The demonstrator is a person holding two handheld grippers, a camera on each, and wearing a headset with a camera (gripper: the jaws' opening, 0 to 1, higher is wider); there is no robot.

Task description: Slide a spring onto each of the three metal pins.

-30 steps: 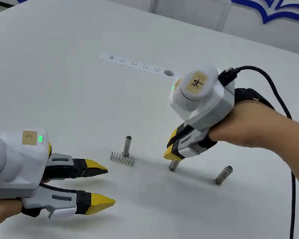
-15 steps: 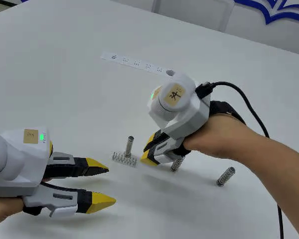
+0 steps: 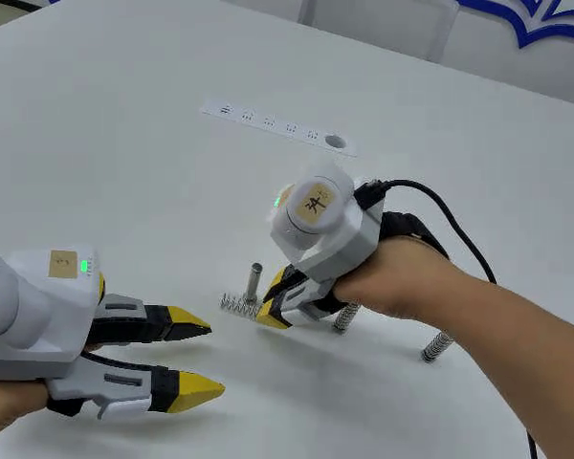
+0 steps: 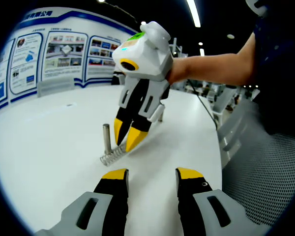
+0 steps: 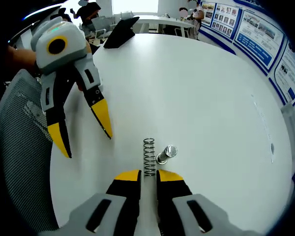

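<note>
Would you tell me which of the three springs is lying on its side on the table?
The spring beside the bare pin, just ahead of the right tongs, lies flat; the other two springs sit over their pins.

A spring (image 3: 237,305) lies on the table (image 3: 124,143) just beside an upright pin (image 3: 254,282).

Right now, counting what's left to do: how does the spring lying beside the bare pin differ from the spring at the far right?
The lying spring is flat on the table beside the bare pin; the far-right spring stands upright, sleeved over another pin. The lying spring's end sits between the tips of the right gripper; the far-right spring has no gripper near it. Both are small grey metal coils.
</note>
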